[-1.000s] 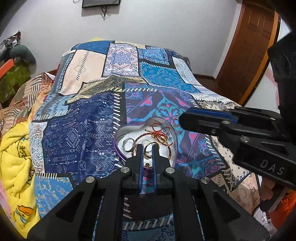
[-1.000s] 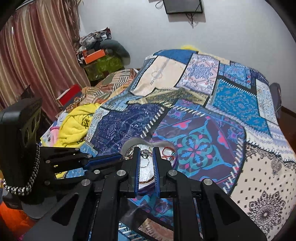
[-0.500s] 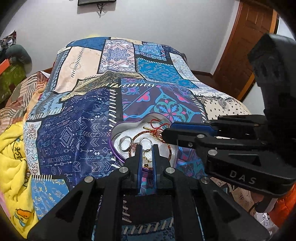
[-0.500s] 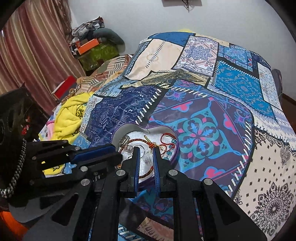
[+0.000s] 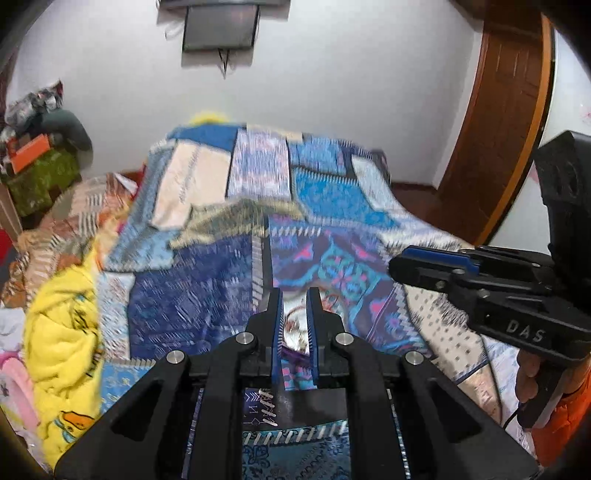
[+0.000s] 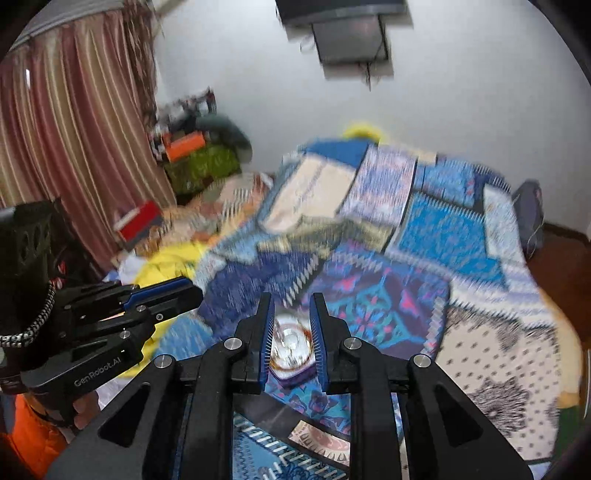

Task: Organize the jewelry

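Jewelry in a pale, purple-rimmed heart-shaped tin (image 6: 291, 347) lay on the blue patchwork bedspread (image 5: 207, 295), blurred in both views, with gold rings and a red-orange cord just made out between the gripper fingers; in the left wrist view only a sliver of the tin (image 5: 295, 328) showed past the blue pads. Going left to right in the left wrist view, a yellow blanket with cartoon prints (image 5: 62, 332) was heaped at the bed's left edge, then the left gripper (image 5: 295, 295) pointed down over the tin with its jaws nearly together and nothing between them. To its right hung the right gripper (image 5: 397, 264), black with a blue pad, its side lettered "DAS", with a hand (image 5: 528, 380) on its handle below. A brown wooden door (image 5: 495, 110) stood behind, and a dark wall-mounted screen (image 5: 219, 26) hung above the bed. In the right wrist view, striped reddish curtains (image 6: 74, 129) filled the left, and the left gripper (image 6: 197, 291) reached in from that side, its body marked "GenRobot.AI", a black-and-white braided cord (image 6: 40, 317) looped by it. The right gripper (image 6: 291, 299) sat over the tin, its jaws opening with a narrow gap and gripping nothing; the tin below was apart from the pads.
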A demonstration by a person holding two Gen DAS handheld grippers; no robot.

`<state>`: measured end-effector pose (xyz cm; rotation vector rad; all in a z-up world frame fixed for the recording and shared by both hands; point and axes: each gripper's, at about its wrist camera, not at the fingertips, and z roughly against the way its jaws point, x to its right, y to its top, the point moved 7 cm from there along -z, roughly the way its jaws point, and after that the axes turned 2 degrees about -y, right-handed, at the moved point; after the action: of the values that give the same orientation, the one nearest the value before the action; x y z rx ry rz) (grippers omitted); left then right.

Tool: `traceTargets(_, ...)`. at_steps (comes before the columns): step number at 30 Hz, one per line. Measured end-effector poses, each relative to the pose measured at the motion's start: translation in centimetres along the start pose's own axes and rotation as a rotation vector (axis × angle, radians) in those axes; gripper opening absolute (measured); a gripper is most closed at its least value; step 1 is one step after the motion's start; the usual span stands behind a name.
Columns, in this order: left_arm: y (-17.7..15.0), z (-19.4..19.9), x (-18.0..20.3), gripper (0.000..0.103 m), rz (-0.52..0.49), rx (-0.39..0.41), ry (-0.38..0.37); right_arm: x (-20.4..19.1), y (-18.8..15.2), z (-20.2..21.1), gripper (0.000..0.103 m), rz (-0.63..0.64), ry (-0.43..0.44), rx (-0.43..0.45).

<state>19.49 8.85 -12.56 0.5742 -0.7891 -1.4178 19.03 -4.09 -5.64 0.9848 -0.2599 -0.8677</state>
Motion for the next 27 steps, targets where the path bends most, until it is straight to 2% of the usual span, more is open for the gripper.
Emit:
traceTargets(6,3.0,7.9,2.1,0.013,-0.023,0.184,0.029,-2.4,2.9,9.2,0.019,0.045,-0.060,0.235)
traceTargets(9,4.1,13.0,3.6,0.030,-0.041,0.311,0.053,-3.6,3.3,13.0,0.037,0.056,-0.095,0.338)
traceTargets(11,4.2,15.6,4.6,0.035,-0.054,0.370,0.060,-4.3,3.2,15.1,0.051,0.060,-0.126,0.401)
traceTargets(12,4.1,16.8,5.1,0.039,-0.061,0.395,0.064,-4.6,3.1,15.8,0.054,0.061,-0.137,0.419)
traceTargets(14,3.8,19.2,6.2,0.046,-0.078,0.450,0.086,-4.9,3.0,16.7,0.065,0.061,-0.158,0.443)
traceTargets(15,3.6,20.3,6.6,0.054,-0.083,0.474,0.104,-5.1,2.8,17.2,0.068,0.058,-0.168,0.455)
traceTargets(17,3.2,21.7,7.0,0.065,-0.081,0.505,0.127,-5.4,2.5,18.0,0.082,0.051,-0.189,0.475)
traceTargets(19,2.7,22.9,7.3,0.073,-0.071,0.528,0.143,-5.4,2.4,18.1,0.088,0.045,-0.203,0.486)
traceTargets(21,2.2,23.8,7.4,0.088,-0.056,0.543,0.156,-5.4,2.2,18.4,0.094,0.040,-0.224,0.495)
traceTargets(23,1.8,24.5,7.4,0.094,-0.046,0.557,0.161,-5.4,2.1,18.6,0.103,0.034,-0.241,0.505)
traceTargets(27,1.2,25.1,7.3,0.099,-0.027,0.562,0.171,-5.7,2.0,18.6,0.103,0.037,-0.252,0.499)
